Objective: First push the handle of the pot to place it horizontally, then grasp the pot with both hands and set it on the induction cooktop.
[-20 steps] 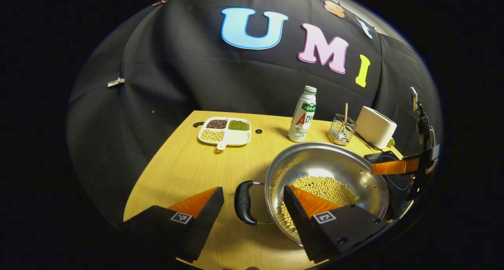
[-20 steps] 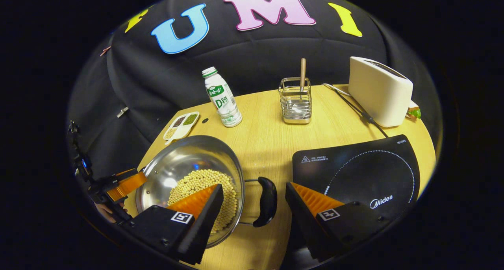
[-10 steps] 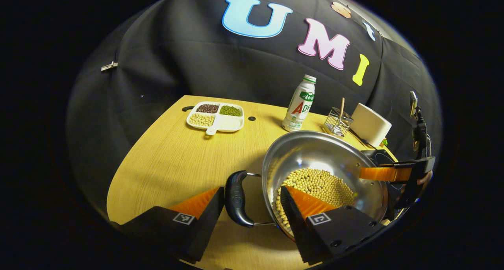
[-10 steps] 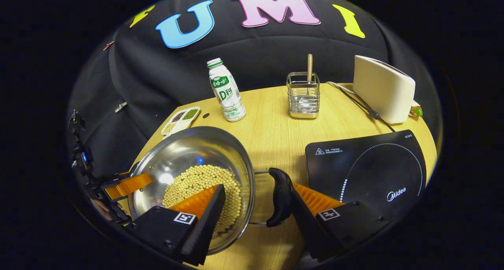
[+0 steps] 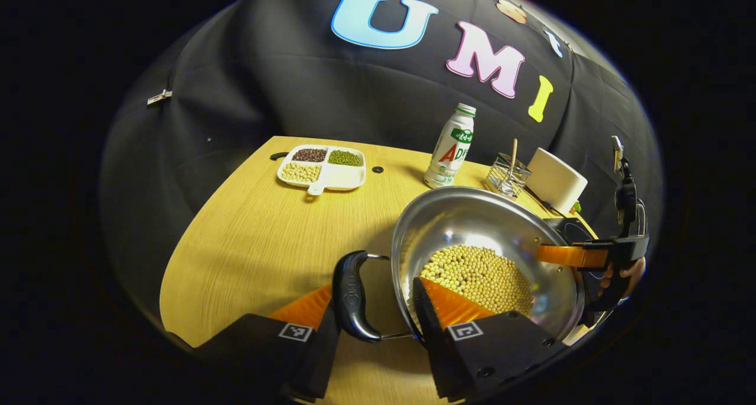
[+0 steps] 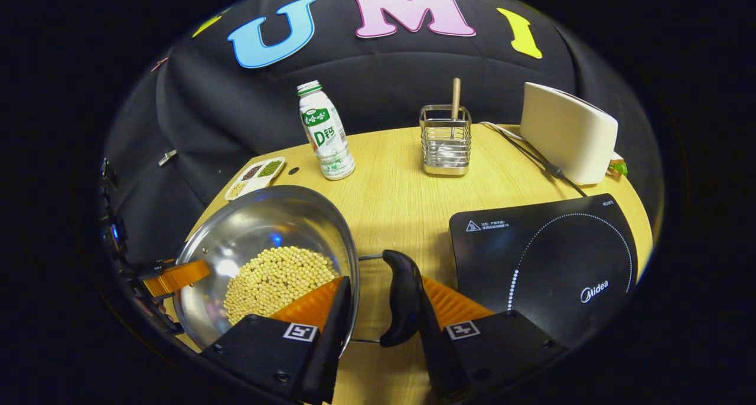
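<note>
Pot [image 5: 484, 257] sits near the table's [image 5: 248, 245] front edge, steel, shallow and wide, with a layer of pale beans [image 5: 478, 272] loose in the bottom. My left gripper [image 5: 372, 310] straddles its left handle [image 5: 349, 296]: one finger outside the black grip, the other over the rim inside the pot, both close in around the grip. Whether they press yet, I cannot tell. My right gripper [image 6: 381, 307] does the same on the right handle [image 6: 403, 296]: outer finger looks against the grip, inner finger just inside the rim [image 6: 354, 263], clamp not confirmed either. Its finger also shows in the left gripper view over the far rim.

Handling, my guess: rigid metal, fairly heavy with the beans, and slick walls, so the rim is a poor hold. The black grips are the place to take it, moulded and less slippery, one per side. They hang on thin wire loops, so they could swing; squeeze firmly and lift both sides level or the beans slide to one side and spill.

Induction cooktop [image 6: 543, 257] lies just right of the pot, near the table's right edge, flat glass top, so set down gently.

Farther back: bottle [image 6: 323, 130], wire holder [image 6: 445, 145] with a wooden stick, toaster [image 6: 567, 133] at the back right corner, divided bean dish [image 5: 322, 169] toward the back left.
</note>
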The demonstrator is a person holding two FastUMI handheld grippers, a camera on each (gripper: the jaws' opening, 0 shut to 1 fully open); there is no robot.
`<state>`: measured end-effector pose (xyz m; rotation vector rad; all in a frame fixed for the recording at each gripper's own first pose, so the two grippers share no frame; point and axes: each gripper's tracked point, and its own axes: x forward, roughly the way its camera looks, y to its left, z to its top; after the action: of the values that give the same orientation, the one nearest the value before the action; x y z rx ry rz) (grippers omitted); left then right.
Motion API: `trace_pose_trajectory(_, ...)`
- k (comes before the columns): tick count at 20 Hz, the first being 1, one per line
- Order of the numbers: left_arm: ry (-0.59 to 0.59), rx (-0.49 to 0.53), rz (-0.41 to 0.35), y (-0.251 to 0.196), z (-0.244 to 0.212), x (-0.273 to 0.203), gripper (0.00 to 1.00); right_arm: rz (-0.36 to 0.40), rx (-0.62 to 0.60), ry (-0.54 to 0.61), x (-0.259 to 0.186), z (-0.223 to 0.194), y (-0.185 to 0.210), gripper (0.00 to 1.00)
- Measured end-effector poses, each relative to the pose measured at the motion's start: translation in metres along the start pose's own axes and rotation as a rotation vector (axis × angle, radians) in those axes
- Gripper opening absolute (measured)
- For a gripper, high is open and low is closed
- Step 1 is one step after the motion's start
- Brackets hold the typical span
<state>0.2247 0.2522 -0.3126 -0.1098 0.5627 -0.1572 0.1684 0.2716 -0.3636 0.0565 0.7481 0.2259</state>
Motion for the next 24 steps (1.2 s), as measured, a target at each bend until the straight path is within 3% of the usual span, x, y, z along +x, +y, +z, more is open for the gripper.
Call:
trace_pose_trajectory(3, -0.007, -0.006, 0.007, -0.001, 0.000, 0.000, 0.63, -0.001, 0.004, -0.005, 0.004, 0.002, 0.001, 0.60)
trace_pose_trajectory(4, -0.005, -0.005, 0.011, -0.001, 0.000, 0.000, 0.63, 0.000, 0.000, -0.007, 0.004, 0.002, 0.002, 0.53)
trace_pose_trajectory(8, 0.009, 0.017, 0.032, -0.001, 0.000, -0.003, 0.60, -0.003, -0.020, -0.003, 0.000, 0.001, 0.002, 0.57)
trace_pose_trajectory(9, 0.010, 0.025, 0.040, -0.001, 0.000, -0.005, 0.58, -0.002, -0.026, -0.002, -0.002, 0.000, 0.003, 0.52)
trace_pose_trajectory(10, 0.009, 0.031, 0.046, -0.001, 0.001, -0.007, 0.60, 0.000, -0.030, -0.001, -0.004, 0.000, 0.003, 0.57)
trace_pose_trajectory(11, 0.007, 0.035, 0.051, -0.002, 0.003, -0.011, 0.58, 0.002, -0.028, -0.002, -0.008, 0.001, 0.004, 0.52)
trace_pose_trajectory(13, 0.004, 0.043, 0.060, -0.007, 0.007, -0.021, 0.60, 0.005, -0.024, -0.001, -0.016, 0.004, 0.003, 0.57)
trace_pose_trajectory(24, 0.031, -0.001, 0.075, -0.093, 0.019, -0.056, 0.60, -0.004, -0.040, -0.014, -0.089, 0.043, -0.055, 0.56)
